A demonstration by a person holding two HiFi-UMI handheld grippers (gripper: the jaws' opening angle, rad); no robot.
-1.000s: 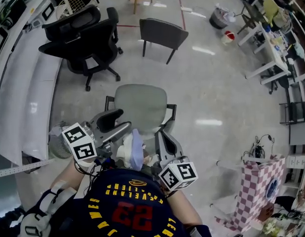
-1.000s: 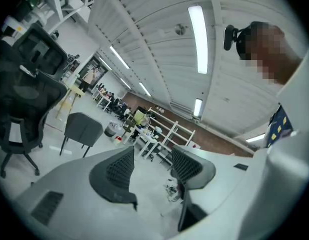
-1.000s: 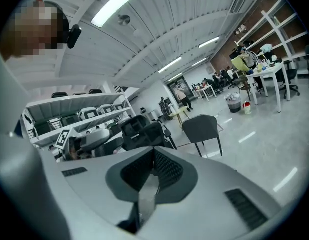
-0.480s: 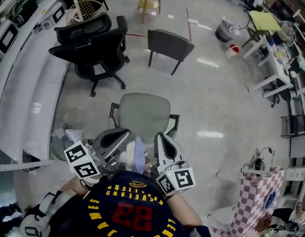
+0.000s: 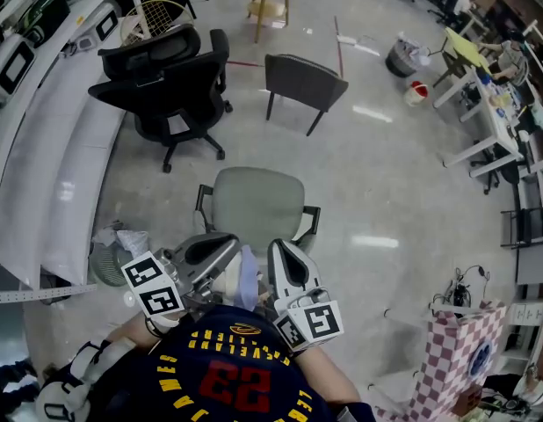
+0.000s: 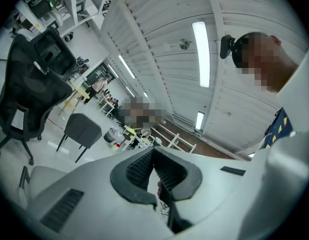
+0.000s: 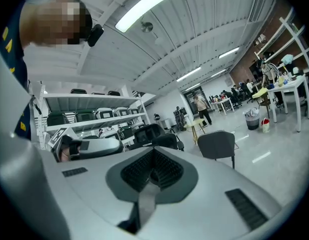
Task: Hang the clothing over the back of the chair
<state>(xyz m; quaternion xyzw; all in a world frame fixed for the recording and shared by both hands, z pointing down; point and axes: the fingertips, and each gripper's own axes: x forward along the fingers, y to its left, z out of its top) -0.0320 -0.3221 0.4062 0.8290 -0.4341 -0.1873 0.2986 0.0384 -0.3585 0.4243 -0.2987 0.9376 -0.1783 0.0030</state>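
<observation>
Evidently the right gripper (image 5: 280,255) is pinching the clothing (image 5: 243,275), bunched between it and the closed left gripper (image 5: 220,249).

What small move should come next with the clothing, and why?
Probably carry the clothing forward over the chair: the right gripper is shut on a strip of it, the left gripper is shut beside it, and it is not draped yet.
</observation>
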